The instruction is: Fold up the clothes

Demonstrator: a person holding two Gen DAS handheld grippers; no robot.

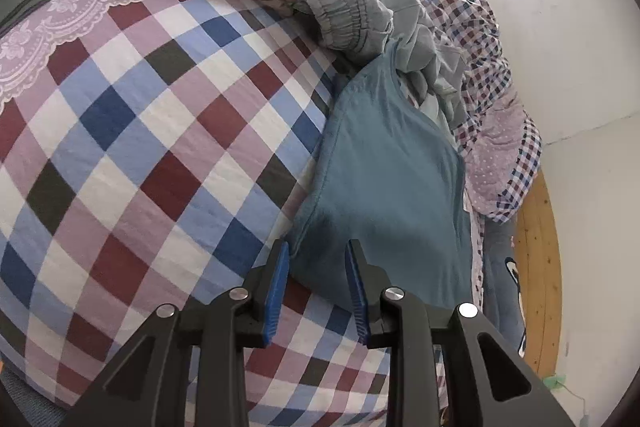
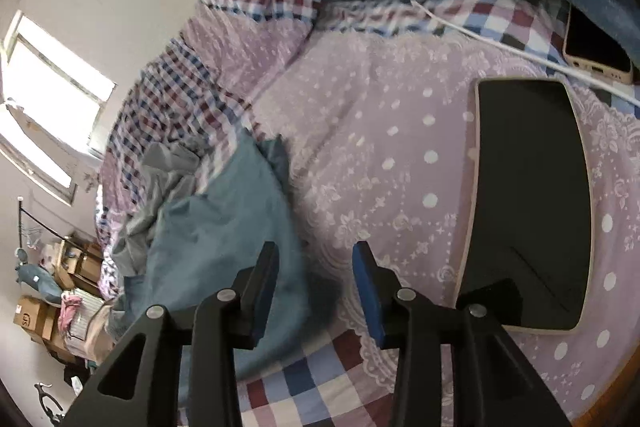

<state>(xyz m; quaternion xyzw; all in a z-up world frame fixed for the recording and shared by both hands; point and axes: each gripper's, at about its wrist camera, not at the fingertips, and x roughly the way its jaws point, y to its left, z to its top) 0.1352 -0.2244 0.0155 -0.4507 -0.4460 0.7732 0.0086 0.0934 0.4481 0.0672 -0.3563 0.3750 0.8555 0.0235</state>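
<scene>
While both sets of jaws stand parted with nothing pinched between them, the step in hand looks like a release: the teal garment (image 1: 384,179) has been laid down on the bed (image 1: 152,131) and neither tool grips it. The left gripper (image 1: 318,259) hovers over the garment's near edge, pads apart from the cloth; the right gripper (image 2: 316,263) straddles its other edge where it meets the lilac dotted cover (image 2: 380,131). The garment lies fairly flat but creased, its far end running under a rumpled grey piece (image 1: 360,15) toward the bed's wall-side edge. Next, judging by this, each gripper would need a fresh hold on an edge or corner to carry a fold across.
</scene>
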